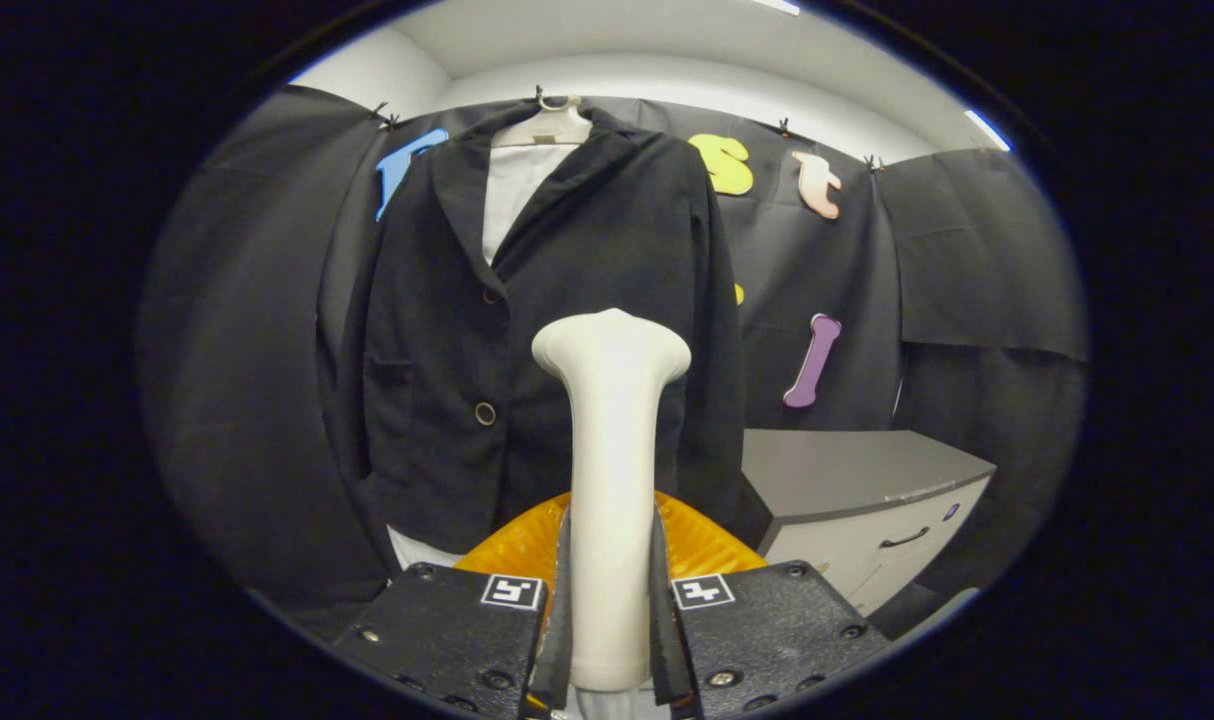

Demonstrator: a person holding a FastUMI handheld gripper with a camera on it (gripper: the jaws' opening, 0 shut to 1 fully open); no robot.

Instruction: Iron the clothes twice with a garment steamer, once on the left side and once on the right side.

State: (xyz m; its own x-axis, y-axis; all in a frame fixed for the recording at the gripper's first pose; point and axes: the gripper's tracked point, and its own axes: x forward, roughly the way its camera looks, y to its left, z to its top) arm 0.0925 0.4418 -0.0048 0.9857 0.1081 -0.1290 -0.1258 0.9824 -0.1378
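Clamped between both fingers of our tool [612,620] we see the cream garment steamer [612,440], standing upright with its head above the fingers. Just beyond it hangs the black jacket [447,330] on a white hanger [544,125]. Beyond the right finger we see a grey cabinet [857,480].

Showing now: 1 black jacket [547,330] hanging at 12 o'clock on 1 hanger [545,125]; 1 white steamer [610,470] sitting clamped in 1 pr tongs [610,640] at 6; 1 orange base [687,545]; 1 grey cabinet [857,490] at 4.
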